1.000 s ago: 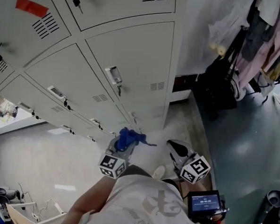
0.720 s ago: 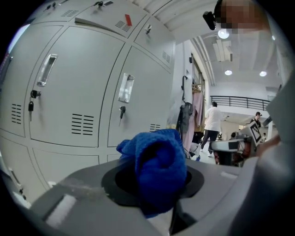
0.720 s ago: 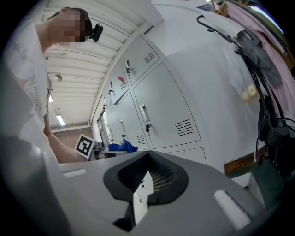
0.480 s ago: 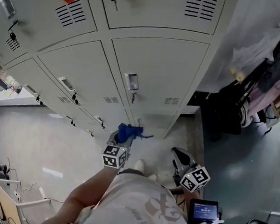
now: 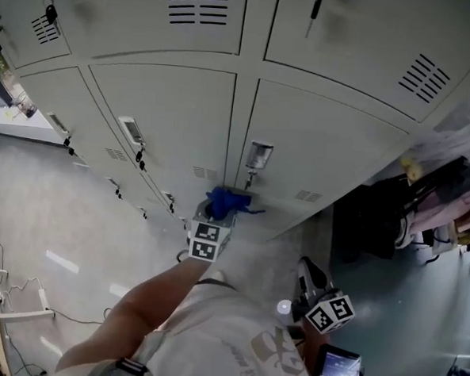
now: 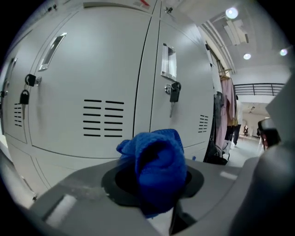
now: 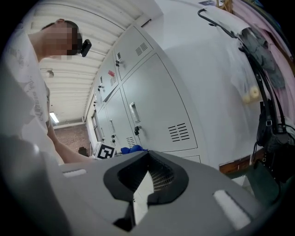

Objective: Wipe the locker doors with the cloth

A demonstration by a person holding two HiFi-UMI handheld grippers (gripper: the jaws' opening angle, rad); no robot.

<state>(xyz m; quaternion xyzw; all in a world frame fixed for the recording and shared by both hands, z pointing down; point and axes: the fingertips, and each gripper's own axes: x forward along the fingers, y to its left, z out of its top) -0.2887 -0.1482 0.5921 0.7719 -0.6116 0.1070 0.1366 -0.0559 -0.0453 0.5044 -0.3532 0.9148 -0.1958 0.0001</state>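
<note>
Grey locker doors (image 5: 176,116) fill the upper head view; one door (image 5: 316,156) has a latch with a key (image 5: 257,157). My left gripper (image 5: 218,212) is held up to that door's lower left corner, shut on a bunched blue cloth (image 5: 227,200). In the left gripper view the cloth (image 6: 159,156) bulges between the jaws of the left gripper (image 6: 154,177), and the vented doors (image 6: 92,69) stand a short way beyond it. My right gripper (image 5: 312,277) hangs low beside the person's body, away from the lockers. In its own view the right gripper (image 7: 147,173) is shut with nothing in it.
Clothes (image 5: 456,213) and a dark bag (image 5: 371,227) hang right of the lockers. A small screen device (image 5: 337,368) sits at the person's waist. Cables (image 5: 13,309) lie on the floor at the far left. More lockers run off to the left (image 5: 39,20).
The left gripper has risen with the cloth from near the floor toward the keyed door's lower edge. The head view has tilted up the lockers. The right gripper stays low.
</note>
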